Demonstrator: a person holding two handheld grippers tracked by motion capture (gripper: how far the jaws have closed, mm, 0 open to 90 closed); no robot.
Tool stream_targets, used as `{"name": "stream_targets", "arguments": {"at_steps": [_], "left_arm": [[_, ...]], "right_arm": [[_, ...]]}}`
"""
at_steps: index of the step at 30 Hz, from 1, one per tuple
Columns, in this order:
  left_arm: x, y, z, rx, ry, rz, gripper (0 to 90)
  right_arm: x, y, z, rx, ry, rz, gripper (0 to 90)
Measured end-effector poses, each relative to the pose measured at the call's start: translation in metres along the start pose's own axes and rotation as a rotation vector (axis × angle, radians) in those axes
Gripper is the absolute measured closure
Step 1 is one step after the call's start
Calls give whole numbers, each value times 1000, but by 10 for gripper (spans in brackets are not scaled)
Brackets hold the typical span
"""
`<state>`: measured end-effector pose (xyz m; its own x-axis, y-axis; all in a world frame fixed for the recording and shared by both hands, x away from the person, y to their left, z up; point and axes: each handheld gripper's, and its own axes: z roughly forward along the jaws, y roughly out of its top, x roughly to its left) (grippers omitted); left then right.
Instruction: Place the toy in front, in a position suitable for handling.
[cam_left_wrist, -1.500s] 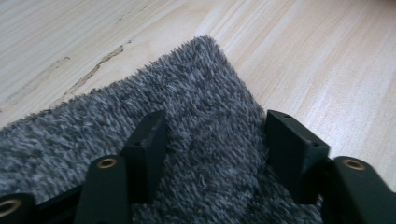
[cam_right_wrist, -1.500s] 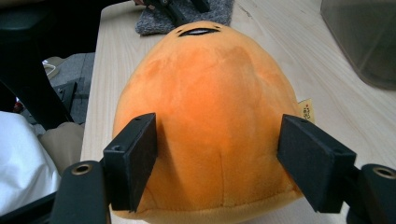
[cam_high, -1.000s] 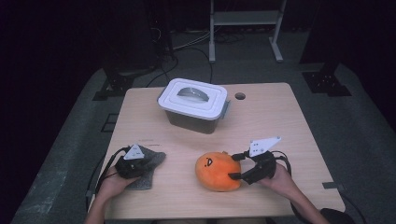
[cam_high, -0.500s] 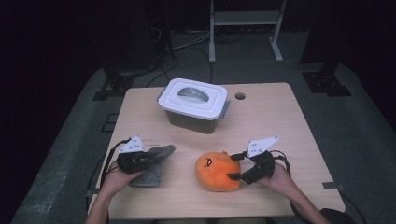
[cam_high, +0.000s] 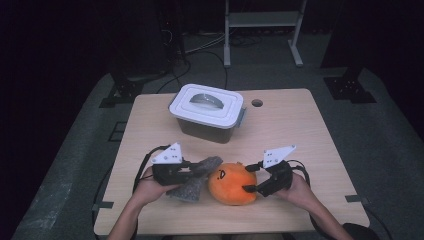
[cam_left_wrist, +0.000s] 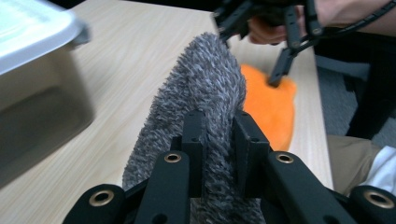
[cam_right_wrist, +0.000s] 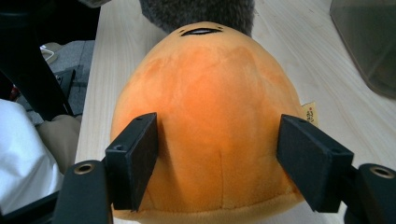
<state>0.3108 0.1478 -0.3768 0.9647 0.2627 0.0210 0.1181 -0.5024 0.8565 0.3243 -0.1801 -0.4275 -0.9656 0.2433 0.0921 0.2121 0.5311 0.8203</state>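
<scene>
A round orange plush toy (cam_high: 232, 183) with a small face lies on the wooden table (cam_high: 300, 130) near its front edge. My right gripper (cam_high: 250, 177) straddles it from the right, and both pads (cam_right_wrist: 135, 158) press into its sides (cam_right_wrist: 210, 93). My left gripper (cam_high: 197, 170) is shut on a grey fuzzy plush piece (cam_high: 195, 182), held just left of the orange toy. In the left gripper view the grey pile (cam_left_wrist: 201, 88) stands up between the closed jaws (cam_left_wrist: 218, 135), with the orange toy (cam_left_wrist: 273, 107) behind it.
A lidded white plastic container (cam_high: 207, 112) stands at the middle back of the table, and its wall (cam_left_wrist: 32, 88) is close on the left in the left gripper view. A round cable hole (cam_high: 257, 103) sits behind it. Dark stands and cables lie on the floor beyond.
My left gripper has lifted the grey fuzzy piece off the table and carried it right, up beside the orange toy. The right gripper and the toy have not moved.
</scene>
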Motion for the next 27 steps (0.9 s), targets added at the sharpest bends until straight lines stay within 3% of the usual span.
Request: {"name": "stream_targets", "arguments": {"at_steps": [1, 5, 12, 18, 23, 27], "left_arm": [[-4, 4, 10, 36, -4, 32, 769], [-7, 6, 23, 73, -25, 52, 769], [-10, 13, 33, 86, -45, 75, 769], [-15, 18, 52, 126, -58, 114, 765], [-15, 11, 51, 124, -49, 114, 765], [-15, -5, 40, 119, -30, 95, 764]], "right_arm": [[1, 1, 0, 6, -5, -4, 287], [2, 3, 0, 15, -10, -11, 288], [2, 2, 1, 14, -13, -12, 288], [4, 2, 2, 25, -23, -20, 292], [4, 0, 3, 22, -25, -32, 309], [7, 0, 3, 19, -31, -48, 313]]}}
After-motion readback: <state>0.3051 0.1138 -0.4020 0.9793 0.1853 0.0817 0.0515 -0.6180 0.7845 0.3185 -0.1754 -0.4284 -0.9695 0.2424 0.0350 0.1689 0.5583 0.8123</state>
